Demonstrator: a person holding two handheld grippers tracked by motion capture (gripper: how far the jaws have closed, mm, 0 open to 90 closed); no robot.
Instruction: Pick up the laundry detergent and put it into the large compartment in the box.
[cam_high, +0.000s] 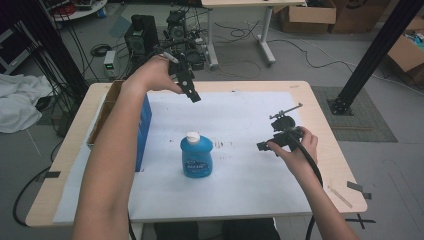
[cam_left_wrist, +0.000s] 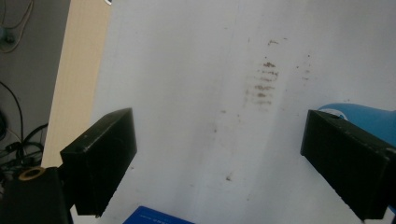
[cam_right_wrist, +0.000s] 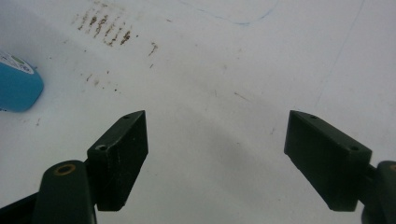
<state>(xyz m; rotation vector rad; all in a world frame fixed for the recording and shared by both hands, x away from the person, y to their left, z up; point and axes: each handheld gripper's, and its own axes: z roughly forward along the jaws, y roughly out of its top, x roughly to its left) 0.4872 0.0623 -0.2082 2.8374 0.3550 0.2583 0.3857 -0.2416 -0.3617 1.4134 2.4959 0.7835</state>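
Both tongs gape, nothing between the jaws. Left gripper (cam_high: 194, 96) hangs above and beyond the blue bottle (cam_high: 196, 157); right gripper (cam_high: 264, 146) sits low, well off to its side. Bottle upright on the white sheet (cam_high: 240, 180) — likely smooth plastic, slippery, with some liquid weight. Best pinched across the narrower shoulders below the white cap (cam_high: 193, 136).

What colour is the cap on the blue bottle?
White: the cap tops the blue bottle, standing upright on the white sheet. The high view shows it best.

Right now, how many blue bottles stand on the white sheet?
1: the blue bottle with a white cap stands upright near the middle of the white sheet. Another may be hidden behind the left forearm.
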